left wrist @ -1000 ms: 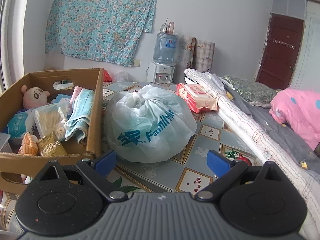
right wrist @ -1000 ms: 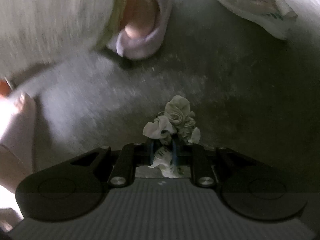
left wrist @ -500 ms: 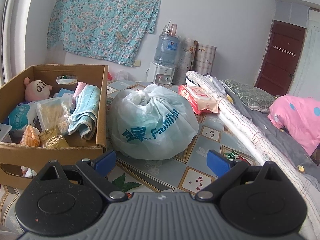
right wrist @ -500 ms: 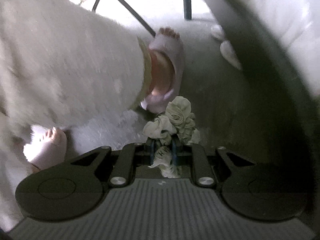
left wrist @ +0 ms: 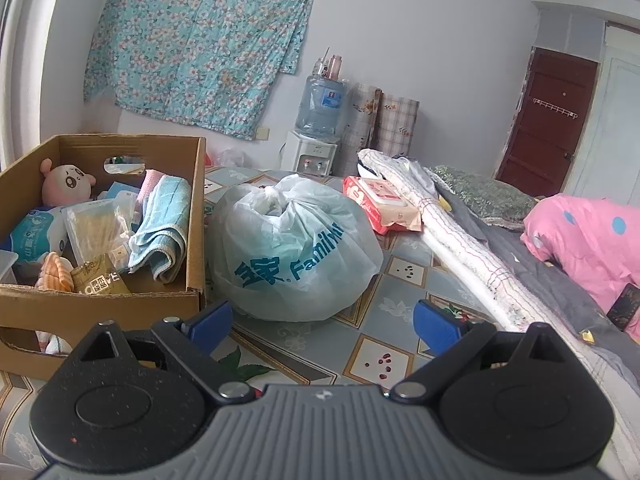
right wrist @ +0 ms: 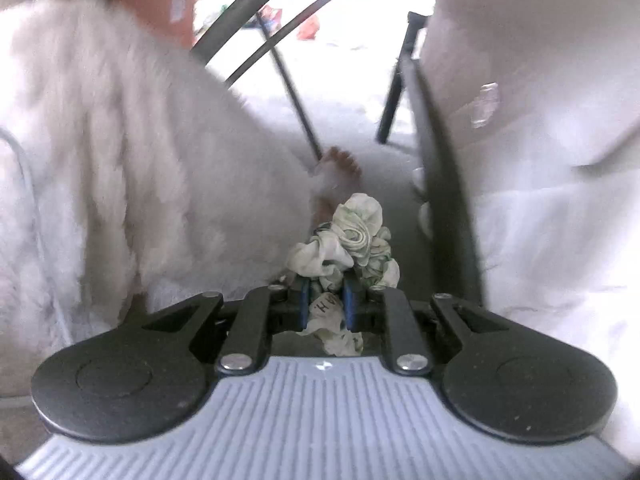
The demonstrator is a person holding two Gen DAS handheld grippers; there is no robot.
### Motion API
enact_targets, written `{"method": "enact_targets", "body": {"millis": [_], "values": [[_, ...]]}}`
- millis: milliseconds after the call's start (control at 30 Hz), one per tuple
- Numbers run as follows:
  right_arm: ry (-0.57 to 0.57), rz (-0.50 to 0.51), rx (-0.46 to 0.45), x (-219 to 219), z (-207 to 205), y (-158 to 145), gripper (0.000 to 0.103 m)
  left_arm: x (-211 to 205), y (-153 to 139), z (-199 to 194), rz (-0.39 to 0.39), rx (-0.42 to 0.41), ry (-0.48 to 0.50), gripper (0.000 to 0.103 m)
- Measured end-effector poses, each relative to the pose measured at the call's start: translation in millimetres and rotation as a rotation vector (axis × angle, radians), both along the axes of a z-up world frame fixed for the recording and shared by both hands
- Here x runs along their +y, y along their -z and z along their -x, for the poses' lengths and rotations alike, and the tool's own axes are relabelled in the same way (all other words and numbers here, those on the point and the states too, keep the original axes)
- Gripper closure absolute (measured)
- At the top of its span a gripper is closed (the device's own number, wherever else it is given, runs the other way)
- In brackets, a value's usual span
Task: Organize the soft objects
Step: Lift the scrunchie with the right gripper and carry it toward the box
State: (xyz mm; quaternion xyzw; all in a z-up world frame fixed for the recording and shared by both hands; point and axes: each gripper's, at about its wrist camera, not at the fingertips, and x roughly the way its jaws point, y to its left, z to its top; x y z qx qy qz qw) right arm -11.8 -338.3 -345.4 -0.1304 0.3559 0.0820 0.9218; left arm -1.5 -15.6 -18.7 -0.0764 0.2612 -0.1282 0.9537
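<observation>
My right gripper (right wrist: 327,291) is shut on a crumpled pale green-white cloth (right wrist: 352,236), which bunches out ahead of the blue pads and hangs in the air above the floor. My left gripper (left wrist: 322,320) stands open over the patterned bed cover with nothing between its fingers. Just beyond it lies a tied white plastic bag (left wrist: 292,252) with blue lettering. To the left sits a cardboard box (left wrist: 100,304) holding a pink plush toy (left wrist: 68,184), a blue towel (left wrist: 162,228) and several packets.
A person's fuzzy white trouser leg (right wrist: 120,152) and bare toes (right wrist: 340,164) fill the left of the right wrist view, with black metal rods (right wrist: 400,92) behind. On the bed: a red wipes pack (left wrist: 380,208), rolled white quilt (left wrist: 448,236), pink pillow (left wrist: 588,244).
My right gripper has risen from near the floor with the cloth still in it, and its view has tilted up to the person's leg and the metal rods. The left view has barely shifted.
</observation>
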Motion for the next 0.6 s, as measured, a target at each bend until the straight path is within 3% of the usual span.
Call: {"method": "enact_targets", "body": {"millis": [133, 400, 600], "values": [[0.071, -0.042, -0.040, -21, 14, -27, 0.088, 1, -2, 3, 0.009, -0.012, 0.016, 0.005], [0.165, -0.234, -0.122, -55, 51, -79, 0.088, 3, -8, 12, 0.027, -0.045, 0.047, 0.005], [0.197, -0.339, -0.110, -57, 94, -105, 0.088, 5, -10, 20, 0.037, -0.066, 0.049, 0.005]]}}
